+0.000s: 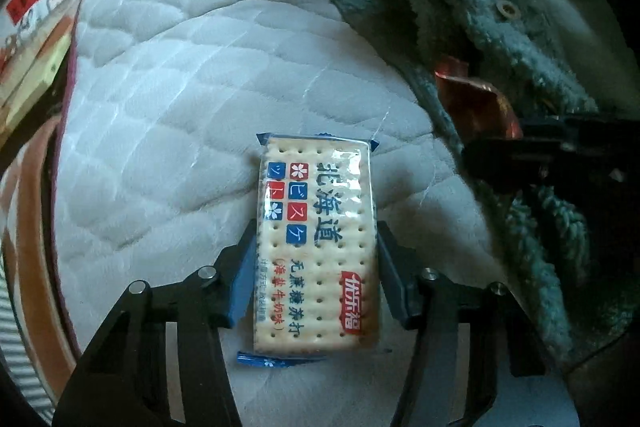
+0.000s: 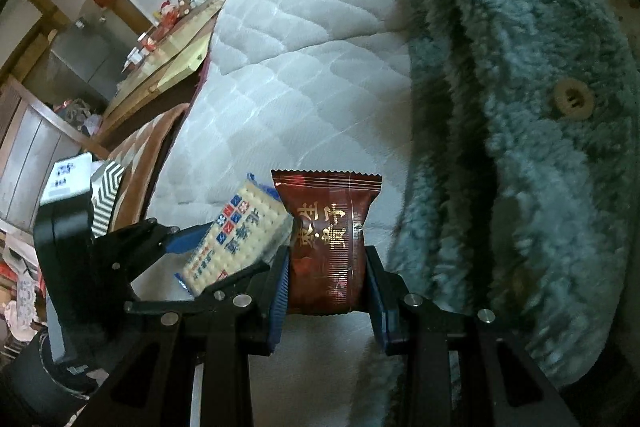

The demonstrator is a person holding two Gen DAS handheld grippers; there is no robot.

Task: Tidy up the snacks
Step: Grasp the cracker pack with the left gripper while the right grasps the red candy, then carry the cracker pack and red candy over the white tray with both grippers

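In the left wrist view a clear packet of white crackers [image 1: 320,247] with blue ends and blue and red printing sits lengthwise between the blue pads of my left gripper [image 1: 316,233]. Both pads press on its long sides, over the white quilt. In the right wrist view that cracker packet [image 2: 236,231] hangs tilted in the left gripper [image 2: 236,251] at lower left. My right gripper [image 2: 327,255] is shut on a dark brown snack packet [image 2: 326,227] with gold lettering, held upright. That brown packet [image 1: 480,99] also shows at the right of the left wrist view.
A white quilted bed cover [image 2: 300,67] fills the middle. A fluffy teal coat [image 2: 520,107] with a wooden button lies along its right side, close to the right gripper. A brown blanket [image 2: 144,155] edges the bed at left, with a cluttered wooden table [image 2: 168,59] beyond.
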